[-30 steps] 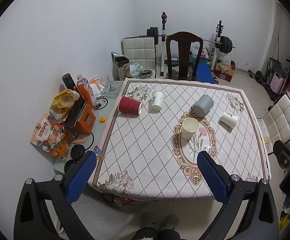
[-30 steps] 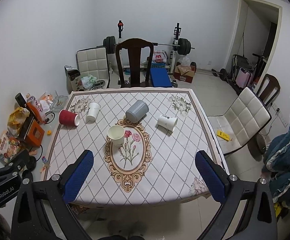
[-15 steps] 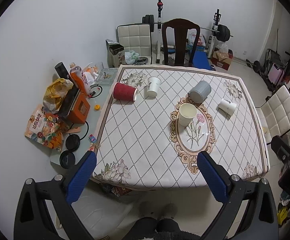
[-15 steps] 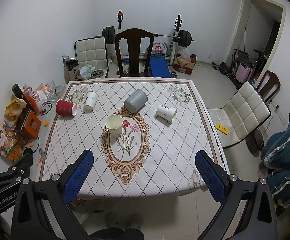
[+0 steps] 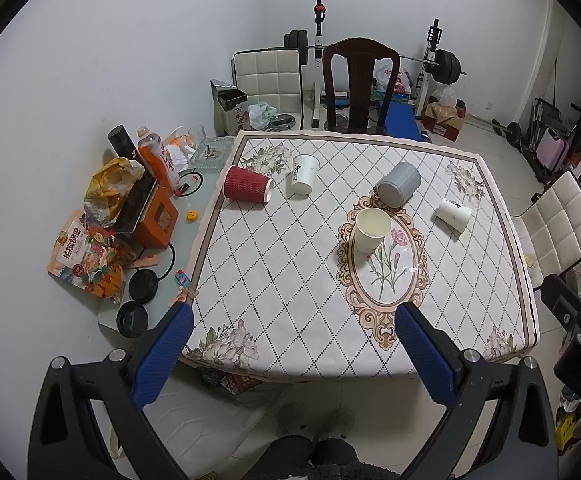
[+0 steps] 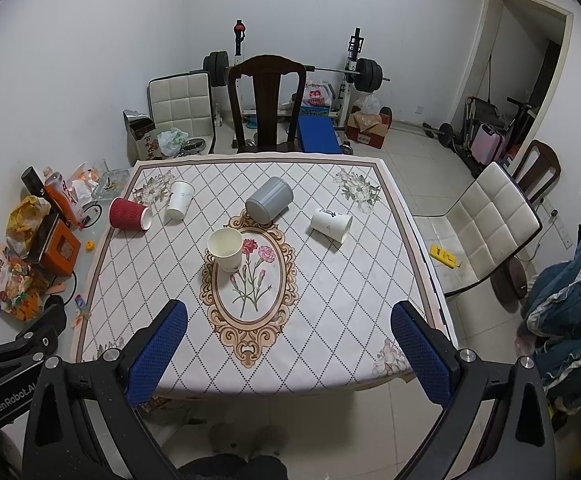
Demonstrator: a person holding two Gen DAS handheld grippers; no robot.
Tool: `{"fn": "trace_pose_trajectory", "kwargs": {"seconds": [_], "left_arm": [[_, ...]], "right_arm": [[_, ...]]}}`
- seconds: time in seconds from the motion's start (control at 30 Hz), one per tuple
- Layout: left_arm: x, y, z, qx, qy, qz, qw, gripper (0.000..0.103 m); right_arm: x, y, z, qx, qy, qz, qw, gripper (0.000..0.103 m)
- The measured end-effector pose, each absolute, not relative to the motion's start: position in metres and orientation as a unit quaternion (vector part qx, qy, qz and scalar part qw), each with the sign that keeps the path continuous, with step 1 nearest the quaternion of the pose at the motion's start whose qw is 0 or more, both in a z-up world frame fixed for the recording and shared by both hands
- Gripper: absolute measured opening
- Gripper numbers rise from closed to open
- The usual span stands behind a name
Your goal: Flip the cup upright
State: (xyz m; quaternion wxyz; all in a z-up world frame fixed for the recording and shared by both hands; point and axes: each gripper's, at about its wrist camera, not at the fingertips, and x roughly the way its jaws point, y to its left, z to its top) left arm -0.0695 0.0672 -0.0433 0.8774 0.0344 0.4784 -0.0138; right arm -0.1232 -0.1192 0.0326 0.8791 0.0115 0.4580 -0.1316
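Several cups sit on the patterned table (image 5: 282, 264). A cream paper cup (image 5: 371, 230) (image 6: 226, 249) stands upright near the middle. A red ribbed cup (image 5: 247, 189) (image 6: 129, 214), a grey cup (image 5: 398, 187) (image 6: 269, 199) and a white cup (image 5: 453, 215) (image 6: 331, 225) lie on their sides. Another white cup (image 5: 304, 173) (image 6: 180, 200) stands rim down. My left gripper (image 5: 293, 322) and right gripper (image 6: 289, 318) are open and empty, held above the table's near edge, far from all cups.
A low side table (image 5: 162, 240) at the left holds bags, bottles and an orange box. A dark wooden chair (image 5: 360, 84) stands at the far edge, a white padded chair (image 6: 486, 228) at the right. Weight equipment (image 6: 354, 68) lines the back wall.
Both grippers have pulled back and risen from the table, so it looks smaller and lower in view. The cups have not moved. Both grippers stay open.
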Motion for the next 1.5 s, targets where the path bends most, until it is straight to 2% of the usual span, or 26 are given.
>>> {"fn": "trace_pose_trajectory", "kwargs": {"seconds": [1.5], "left_arm": [[-0.073, 0.062, -0.039, 0.031, 0.471, -0.009, 0.882, 0.103]], "right_arm": [[-0.135, -0.124, 0.032, 0.016, 0.459, -0.130, 0.879, 0.103]]}}
